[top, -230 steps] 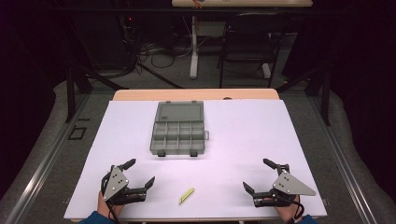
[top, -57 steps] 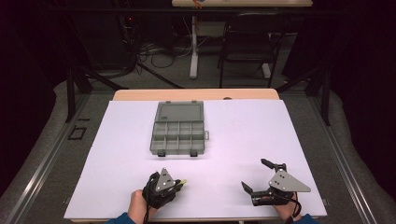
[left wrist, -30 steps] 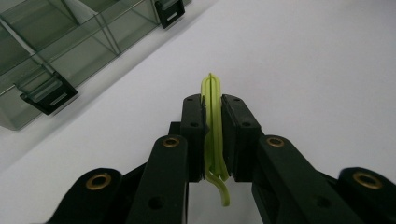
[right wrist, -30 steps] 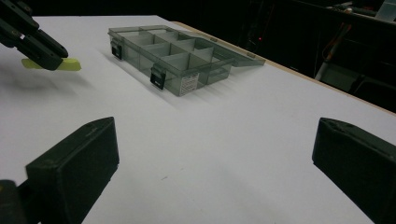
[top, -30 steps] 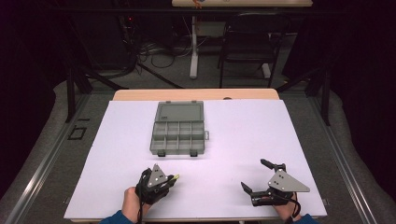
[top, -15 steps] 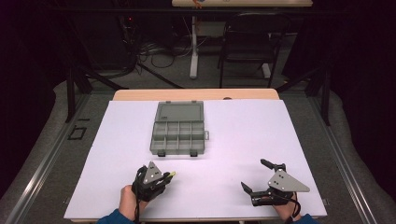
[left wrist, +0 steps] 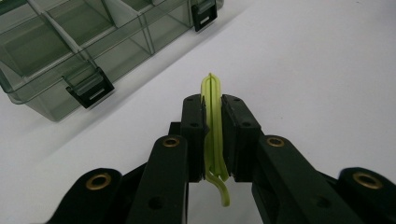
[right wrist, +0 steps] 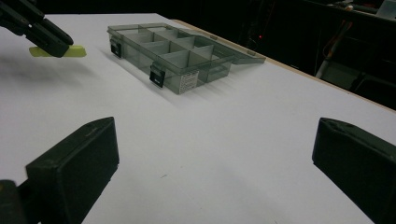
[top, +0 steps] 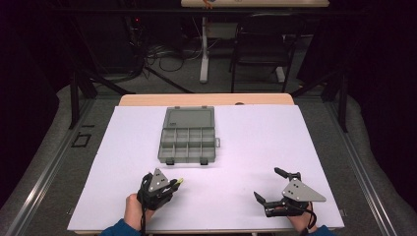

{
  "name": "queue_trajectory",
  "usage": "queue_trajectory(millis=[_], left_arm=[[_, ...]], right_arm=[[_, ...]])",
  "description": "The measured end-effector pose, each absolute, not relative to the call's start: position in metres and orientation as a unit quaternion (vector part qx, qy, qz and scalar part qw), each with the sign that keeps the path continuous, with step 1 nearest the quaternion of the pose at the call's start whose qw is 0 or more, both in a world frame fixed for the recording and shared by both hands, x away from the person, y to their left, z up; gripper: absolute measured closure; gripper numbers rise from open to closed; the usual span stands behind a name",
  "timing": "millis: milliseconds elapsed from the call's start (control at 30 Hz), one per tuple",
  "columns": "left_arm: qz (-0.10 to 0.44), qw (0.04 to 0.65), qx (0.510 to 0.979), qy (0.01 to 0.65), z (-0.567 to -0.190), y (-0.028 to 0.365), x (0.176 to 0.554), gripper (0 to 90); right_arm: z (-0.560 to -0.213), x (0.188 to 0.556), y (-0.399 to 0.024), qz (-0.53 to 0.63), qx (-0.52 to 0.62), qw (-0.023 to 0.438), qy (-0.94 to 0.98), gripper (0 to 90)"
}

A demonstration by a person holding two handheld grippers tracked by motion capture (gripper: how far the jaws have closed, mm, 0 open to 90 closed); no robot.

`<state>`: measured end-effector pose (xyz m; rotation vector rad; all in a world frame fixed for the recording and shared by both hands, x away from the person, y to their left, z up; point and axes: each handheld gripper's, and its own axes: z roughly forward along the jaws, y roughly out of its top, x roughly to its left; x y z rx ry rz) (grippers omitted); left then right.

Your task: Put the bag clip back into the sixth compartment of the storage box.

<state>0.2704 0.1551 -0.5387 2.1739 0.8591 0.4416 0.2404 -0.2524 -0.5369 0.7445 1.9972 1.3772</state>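
Observation:
A thin yellow-green plastic piece (left wrist: 214, 126) is clamped edge-on between my left gripper's (left wrist: 213, 105) black pads, its tip poking out past them. In the high view the left gripper (top: 173, 184) is near the table's front edge, left of centre, shut on the piece (top: 180, 181), a short way in front of the compartment box (top: 189, 140). In the right gripper view the piece (right wrist: 74, 51) hangs a little above the white table over its shadow. My right gripper (top: 267, 183) rests at the front right, jaws wide apart with nothing between them (right wrist: 215, 154).
The grey see-through compartment box (left wrist: 60, 51) lies open in the middle of the white table (top: 255, 137), lid folded back, two black latches facing me. Its compartments (right wrist: 177, 51) look bare. Beyond the table's far wooden edge there are chairs, cables and dark floor.
The yellow-green piece that earlier lay on the table is now in my left gripper, which came over from the far left. Over the last second that gripper shifted slightly left. The right gripper stayed put.

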Motion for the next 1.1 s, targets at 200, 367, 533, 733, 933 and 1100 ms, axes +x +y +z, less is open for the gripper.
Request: queue_trajectory(millis=[200, 367, 533, 733, 933, 1100], left_arm=[[0.176, 0.379, 0.845, 0.333, -0.5377, 0.1544, 0.2720, 79.8], [0.186, 0.387, 0.842, 0.326, -0.5347, 0.1532, 0.2712, 79.8], [0.188, 0.392, 0.839, 0.328, -0.5341, 0.1543, 0.2745, 79.8], [0.191, 0.401, 0.834, 0.327, -0.5329, 0.1537, 0.2757, 79.9], [0.196, 0.401, 0.834, 0.324, -0.5322, 0.1535, 0.2764, 79.9], [0.202, 0.404, 0.831, 0.326, -0.5313, 0.1535, 0.2777, 79.9]], right_arm=[[-0.5370, 0.2406, -0.2526, 0.518, 0.281, 0.297, 0.751, 0.1], [-0.5368, 0.2404, -0.2526, 0.518, 0.281, 0.298, 0.751, 0.1], [-0.5369, 0.2404, -0.2524, 0.517, 0.281, 0.299, 0.751, 0.1], [-0.5374, 0.2407, -0.2524, 0.517, 0.281, 0.300, 0.750, 0.1], [-0.5373, 0.2405, -0.2521, 0.515, 0.280, 0.299, 0.753, 0.1], [-0.5373, 0.2404, -0.2518, 0.515, 0.280, 0.300, 0.752, 0.1]])
